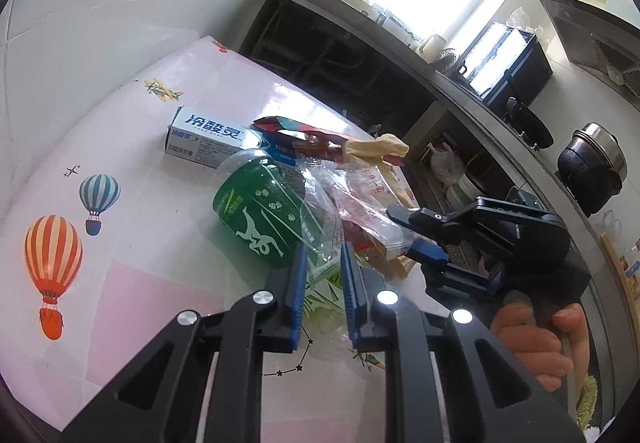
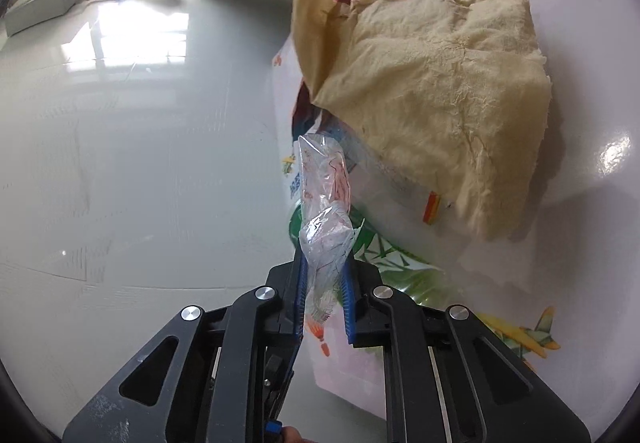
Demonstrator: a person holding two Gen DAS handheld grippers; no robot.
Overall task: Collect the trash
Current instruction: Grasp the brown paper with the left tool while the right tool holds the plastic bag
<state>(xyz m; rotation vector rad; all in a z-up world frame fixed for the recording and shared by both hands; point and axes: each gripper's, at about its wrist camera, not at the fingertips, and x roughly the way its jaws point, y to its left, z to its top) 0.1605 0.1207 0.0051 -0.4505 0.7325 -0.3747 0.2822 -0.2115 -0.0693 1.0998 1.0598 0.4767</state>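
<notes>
My left gripper (image 1: 323, 255) is shut on the neck end of a clear plastic bottle with a green label (image 1: 260, 219), which lies on the table. My right gripper (image 2: 323, 263) is shut on a crumpled clear plastic bag with red print (image 2: 326, 199); it also shows in the left wrist view (image 1: 416, 239), pinching the bag (image 1: 360, 211) just right of the bottle. A white and blue toothpaste box (image 1: 208, 139) and a red snack wrapper (image 1: 296, 129) lie behind the bottle. A yellowish cloth (image 2: 436, 83) lies on the table ahead of my right gripper.
The table has a pink and white cloth with balloon prints (image 1: 54, 263). Its edge (image 2: 280, 131) drops to a grey tiled floor (image 2: 132, 143). A dark kitchen counter with shelves (image 1: 360, 55) runs behind the table, with a pot (image 1: 592, 167) on it.
</notes>
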